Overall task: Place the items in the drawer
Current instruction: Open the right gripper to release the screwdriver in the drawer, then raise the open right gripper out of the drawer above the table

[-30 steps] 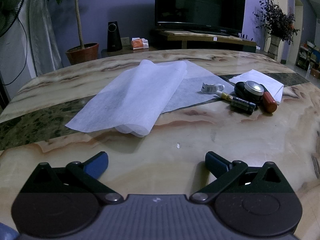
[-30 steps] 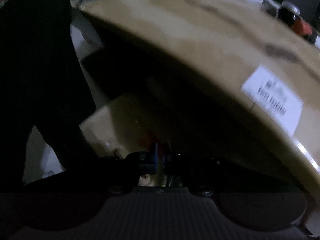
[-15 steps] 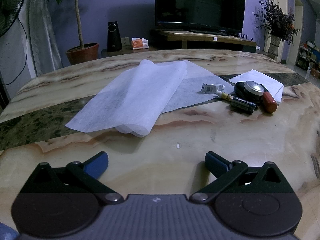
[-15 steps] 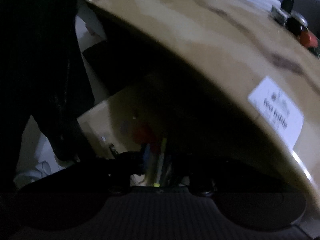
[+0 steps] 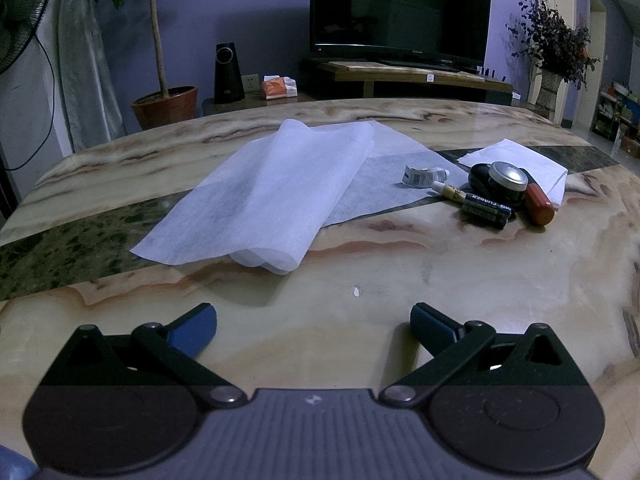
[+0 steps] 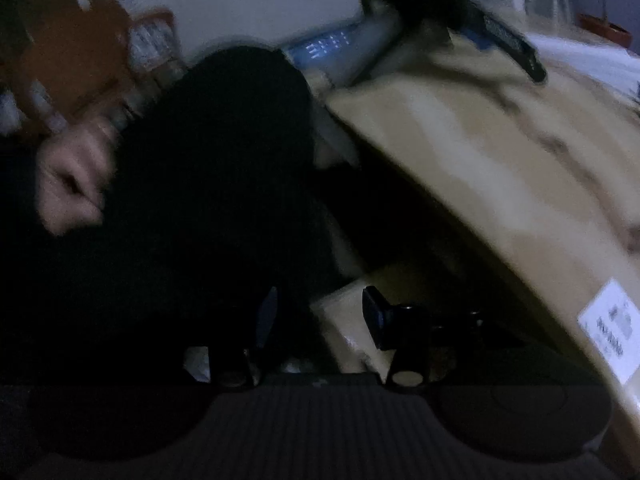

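My left gripper [image 5: 314,328] rests open and empty over the marble table [image 5: 480,280]. At the table's right lie a small tube [image 5: 450,191], a dark battery [image 5: 486,210], a black round thing with a silver lid [image 5: 506,174] and a red cylinder [image 5: 538,204]. The right wrist view is dark and blurred. In it my right gripper [image 6: 320,316] is opening with nothing between its fingers. It hangs beside the table's edge [image 6: 500,160], above the corner of a pale drawer [image 6: 344,308]. The drawer's inside is hidden.
White sheets [image 5: 272,192] cover the table's middle, and a folded white napkin [image 5: 520,156] lies at the right. A person's dark clothing [image 6: 208,200] and a hand [image 6: 68,184] fill the left of the right wrist view. A white label [image 6: 608,332] is stuck on the table's side.
My right gripper's jaws went from shut to apart, and it rose and tilted up from the drawer, whose contents have dropped out of sight. The left gripper has not moved.
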A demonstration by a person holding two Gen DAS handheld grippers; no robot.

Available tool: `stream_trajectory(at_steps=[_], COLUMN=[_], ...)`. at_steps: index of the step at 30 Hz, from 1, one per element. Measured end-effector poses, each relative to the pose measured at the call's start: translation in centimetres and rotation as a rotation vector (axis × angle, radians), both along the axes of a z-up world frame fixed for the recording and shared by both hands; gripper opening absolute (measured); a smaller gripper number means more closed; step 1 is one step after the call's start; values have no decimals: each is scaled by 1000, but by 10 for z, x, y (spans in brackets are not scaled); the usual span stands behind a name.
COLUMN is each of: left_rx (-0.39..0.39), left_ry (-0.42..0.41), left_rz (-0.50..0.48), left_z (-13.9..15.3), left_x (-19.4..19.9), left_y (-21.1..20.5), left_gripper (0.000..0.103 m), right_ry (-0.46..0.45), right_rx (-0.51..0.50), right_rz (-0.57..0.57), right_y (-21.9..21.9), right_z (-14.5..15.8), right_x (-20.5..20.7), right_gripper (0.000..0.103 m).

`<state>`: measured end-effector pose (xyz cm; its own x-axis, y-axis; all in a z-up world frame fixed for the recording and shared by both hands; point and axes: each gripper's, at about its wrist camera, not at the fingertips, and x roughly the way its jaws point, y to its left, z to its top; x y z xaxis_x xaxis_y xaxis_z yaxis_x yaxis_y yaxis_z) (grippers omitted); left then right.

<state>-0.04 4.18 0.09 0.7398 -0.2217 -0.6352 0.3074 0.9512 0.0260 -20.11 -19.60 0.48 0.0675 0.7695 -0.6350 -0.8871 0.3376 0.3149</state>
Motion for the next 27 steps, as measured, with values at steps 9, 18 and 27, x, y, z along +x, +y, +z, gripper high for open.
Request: stream_trajectory(at_steps=[9,18,27], left_rx=[0,0,0], left_ry=[0,0,0], left_rz=[0,0,0], left_z=[0,0,0], left_x=[0,0,0], left_y=[0,0,0], left_gripper=[103,103,103], right_ry=[-144,-322,-427], right_rx=[274,169,-93], right_rz=[-376,-761,-629], right_y=[-46,-93,-74], right_z=[57,78,50], right_x=[45,130,182], right_gripper=[64,64,76])
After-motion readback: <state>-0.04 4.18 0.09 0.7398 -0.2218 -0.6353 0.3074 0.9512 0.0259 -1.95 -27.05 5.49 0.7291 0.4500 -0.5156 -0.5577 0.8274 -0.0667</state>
